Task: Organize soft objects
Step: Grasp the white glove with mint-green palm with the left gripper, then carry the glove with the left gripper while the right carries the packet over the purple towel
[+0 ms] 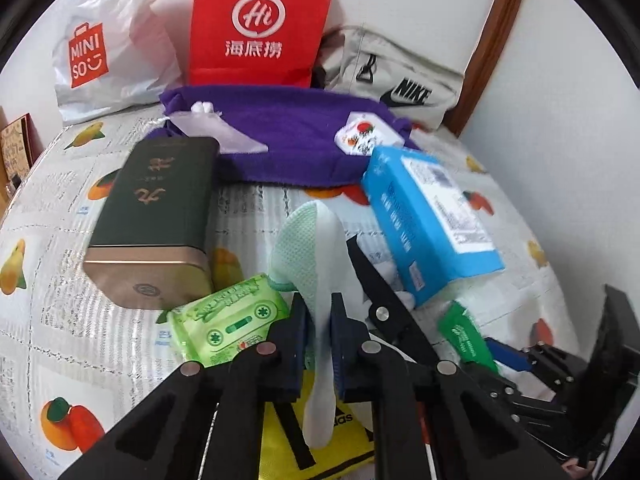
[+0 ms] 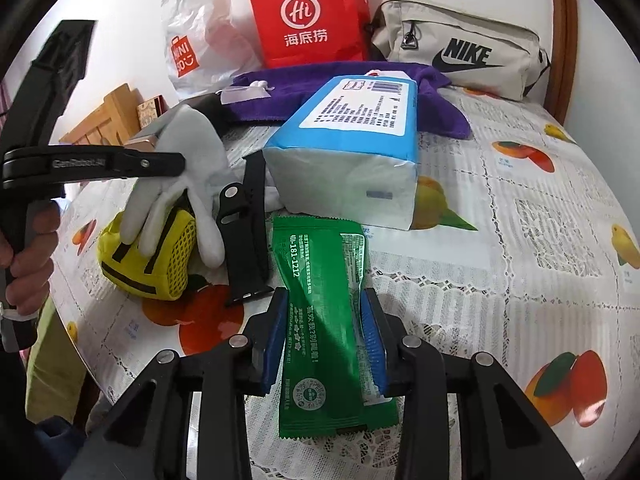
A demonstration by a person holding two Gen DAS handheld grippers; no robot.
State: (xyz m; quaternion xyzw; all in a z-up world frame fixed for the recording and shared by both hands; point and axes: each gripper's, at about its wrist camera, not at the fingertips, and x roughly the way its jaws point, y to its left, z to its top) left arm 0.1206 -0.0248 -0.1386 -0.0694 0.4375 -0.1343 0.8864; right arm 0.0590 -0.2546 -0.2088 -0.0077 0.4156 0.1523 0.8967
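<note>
My left gripper (image 1: 320, 320) is shut on a white and mint glove (image 1: 316, 248), pinched between its pads. In the right wrist view the glove (image 2: 188, 160) hangs fingers-down from that gripper over a yellow mesh pouch (image 2: 148, 256). My right gripper (image 2: 324, 312) is shut on a green sachet (image 2: 320, 280) lying on the tablecloth; its blue pads squeeze the sachet's sides. A black watch strap (image 2: 246, 236) lies between the pouch and the sachet. A blue tissue pack (image 2: 352, 148) sits just beyond the sachet, in front of a purple cloth (image 1: 288, 140).
A dark green tin (image 1: 156, 224) and a light green tissue packet (image 1: 232, 316) lie left of the glove. Along the back wall stand a Miniso bag (image 1: 112, 48), a red paper bag (image 1: 260, 20) and a Nike pouch (image 1: 392, 76). A hand (image 2: 28, 256) holds the left gripper's handle.
</note>
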